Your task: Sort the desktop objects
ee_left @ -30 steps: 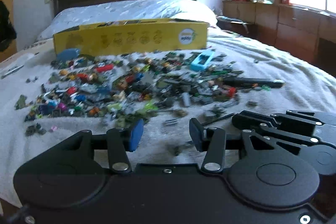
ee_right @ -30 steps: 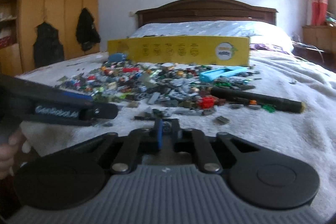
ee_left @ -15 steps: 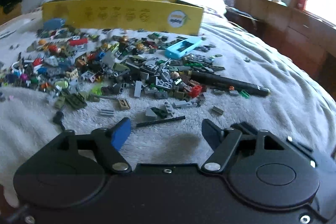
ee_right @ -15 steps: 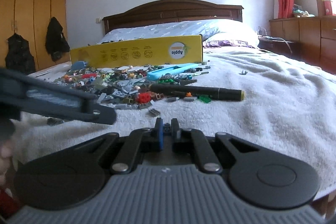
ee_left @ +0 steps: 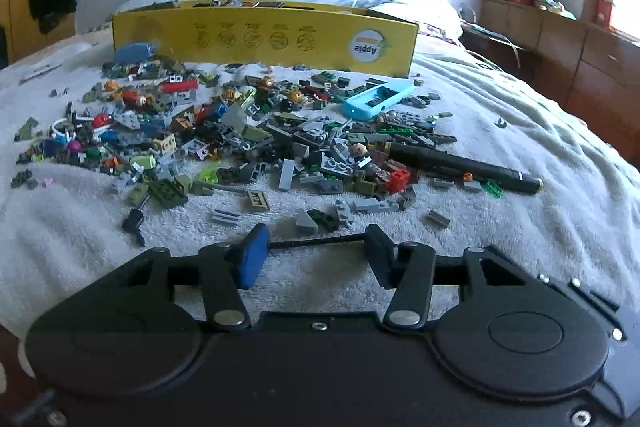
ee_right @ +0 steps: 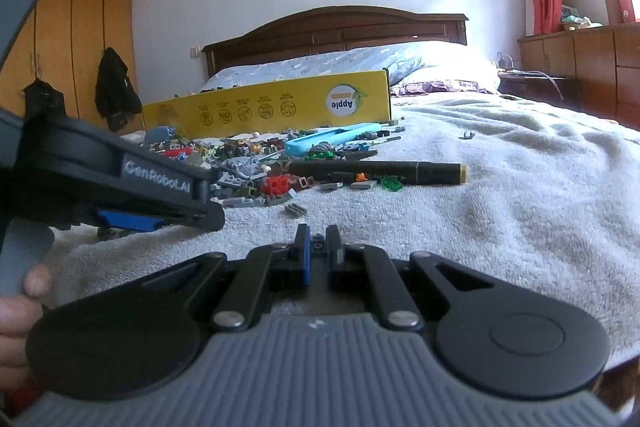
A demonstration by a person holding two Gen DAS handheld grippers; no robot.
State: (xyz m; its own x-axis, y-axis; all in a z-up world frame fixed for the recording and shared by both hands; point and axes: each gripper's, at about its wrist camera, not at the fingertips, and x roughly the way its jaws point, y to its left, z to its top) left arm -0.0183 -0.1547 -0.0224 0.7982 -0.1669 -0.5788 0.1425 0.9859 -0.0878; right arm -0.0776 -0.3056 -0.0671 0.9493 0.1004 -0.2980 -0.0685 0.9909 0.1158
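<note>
White towel-covered bed [ee_left: 520, 131] carries everything. Yellow box [ee_left: 264, 41] stands at far side, w/ brick pile [ee_left: 224, 135] spread in front of it. Black marker [ee_left: 460, 165] lies at pile's right edge; light-blue case [ee_left: 378, 99] between marker and box. L gripper [ee_left: 314, 255]: fingers wide apart, thin black rod [ee_left: 316, 242] lying on towel betw. tips. R gripper [ee_right: 318, 257]: fingers nearly together, clamping small dark brick [ee_right: 318, 247].
</note>
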